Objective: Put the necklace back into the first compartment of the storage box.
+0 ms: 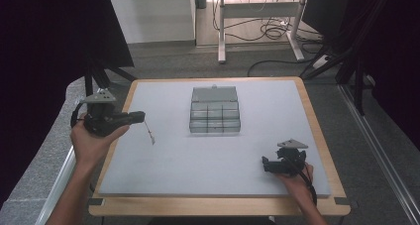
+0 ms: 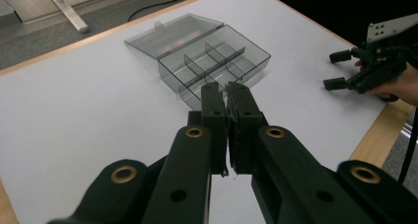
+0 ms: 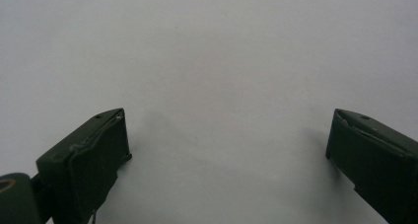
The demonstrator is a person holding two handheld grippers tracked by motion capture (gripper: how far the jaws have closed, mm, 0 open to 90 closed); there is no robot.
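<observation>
My left gripper point(image 1: 142, 117) is raised over the mat's left edge, jaws shut on a thin string-like piece point(image 1: 150, 135) that dangles below the tips with a small pale end. In the left gripper view the jaws point(image 2: 226, 88) are pressed together, and a bit of the piece point(image 2: 224, 172) shows beneath them. A clear grey compartment box point(image 1: 214, 117) lies in the middle of the mat with its lid open toward the far side, also seen at the box point(image 2: 217, 61). My right gripper point(image 1: 265, 164) rests open near the front right, nothing between its jaws point(image 3: 226, 150); the right gripper point(image 2: 337, 70) is far from the box.
A grey mat point(image 1: 163, 170) covers a wooden tabletop point(image 1: 213, 206). Beyond the table stand white desk legs point(image 1: 221, 31) with loose cables point(image 1: 270, 31) on the floor. Black stand legs point(image 1: 106, 74) are at the back left and dark curtains at both sides.
</observation>
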